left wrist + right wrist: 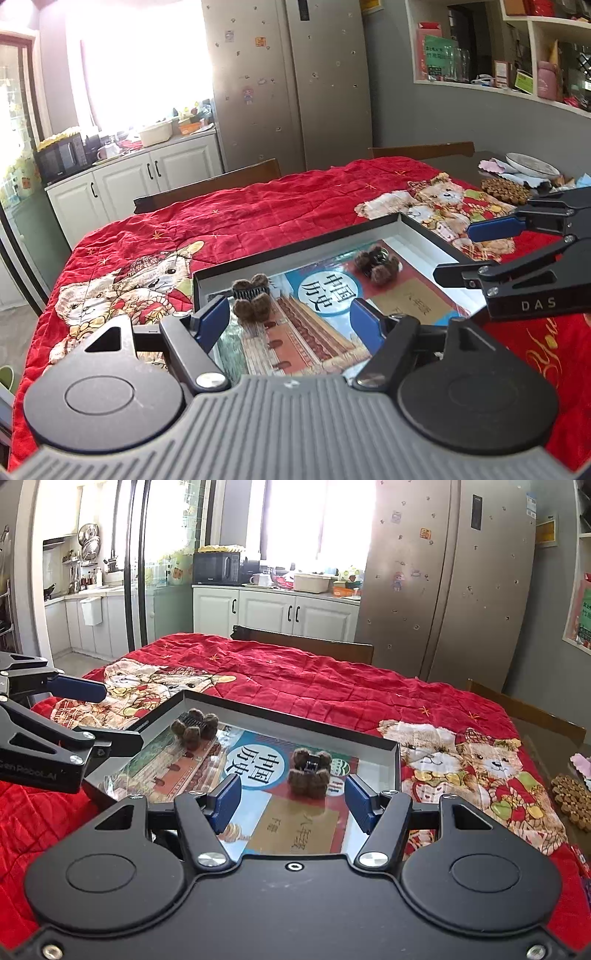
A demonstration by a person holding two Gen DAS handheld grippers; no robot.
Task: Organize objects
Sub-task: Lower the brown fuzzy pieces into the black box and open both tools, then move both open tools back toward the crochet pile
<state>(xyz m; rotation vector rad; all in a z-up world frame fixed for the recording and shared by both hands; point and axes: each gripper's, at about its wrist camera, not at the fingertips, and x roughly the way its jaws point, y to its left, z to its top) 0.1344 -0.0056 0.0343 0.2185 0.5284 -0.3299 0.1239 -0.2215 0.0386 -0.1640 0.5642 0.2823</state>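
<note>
1. "DAS" in white on the black body of the right gripper (476,254).
2. "Gen Robot.AI" on the left gripper (110,716).
3. "中国历史" on the book (258,771) cover, ahead between the right jaws.

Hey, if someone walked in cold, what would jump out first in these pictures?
The bright red bear-print quilt covering the table. On it lies a shallow dark-rimmed box holding a book, with two furry brown hair clips, one at the book's left end and one near its middle. Both grippers, left and right, hover open before it.

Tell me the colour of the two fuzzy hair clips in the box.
Brown, with black teeth. The hair clips show best in the right wrist view.
</note>
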